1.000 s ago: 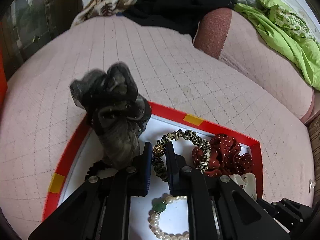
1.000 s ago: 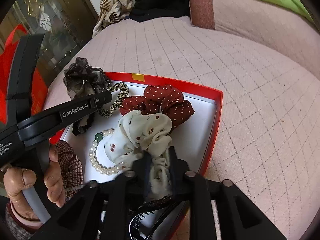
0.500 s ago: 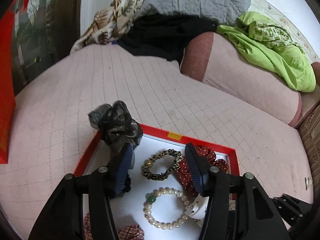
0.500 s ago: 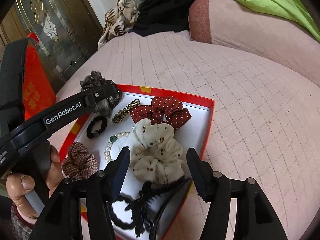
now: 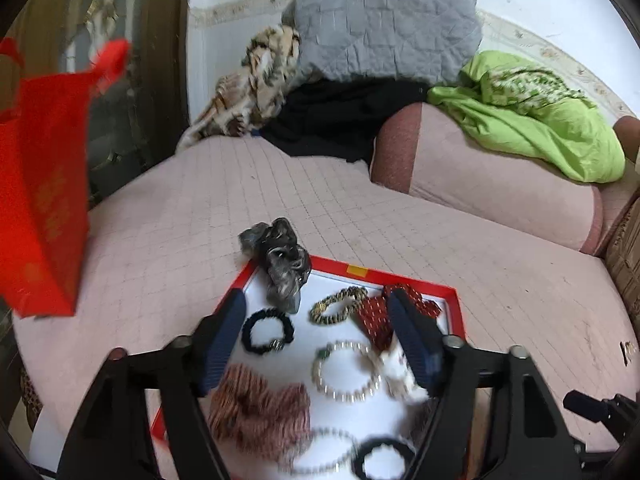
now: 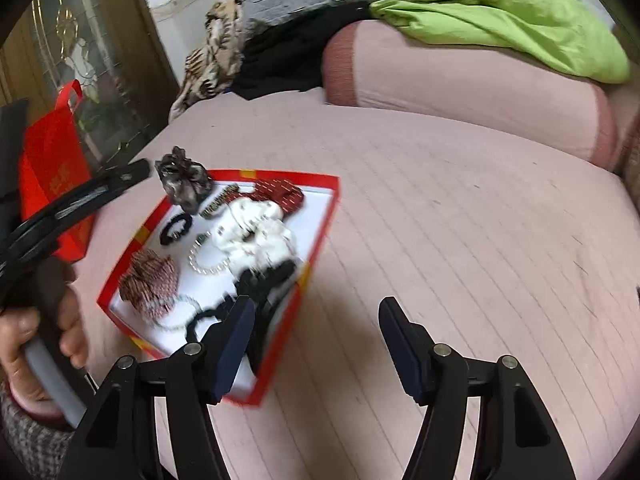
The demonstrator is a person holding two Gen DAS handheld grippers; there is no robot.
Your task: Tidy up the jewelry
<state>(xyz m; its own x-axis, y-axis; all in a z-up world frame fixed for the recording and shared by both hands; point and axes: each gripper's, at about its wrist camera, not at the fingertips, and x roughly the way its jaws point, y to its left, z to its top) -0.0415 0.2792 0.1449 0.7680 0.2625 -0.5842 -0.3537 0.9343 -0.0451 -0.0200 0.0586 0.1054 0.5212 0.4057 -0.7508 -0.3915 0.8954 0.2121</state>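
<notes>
A red-rimmed white tray lies on the pink quilted bed. In it are a grey scrunchie on the far rim, a leopard hair tie, a black hair tie, a red dotted scrunchie, a pearl bracelet, a plaid scrunchie, a white scrunchie and a black claw clip. My left gripper is open and empty above the tray. My right gripper is open and empty over the tray's near right edge.
A red bag stands left of the bed. A pink bolster, a green cloth, black clothing and a grey quilt lie at the back. A hand holds the left gripper's handle.
Both grippers opened, the left letting go of the leopard hair tie and the right of the white scrunchie. Both then pulled back and up from the tray.
</notes>
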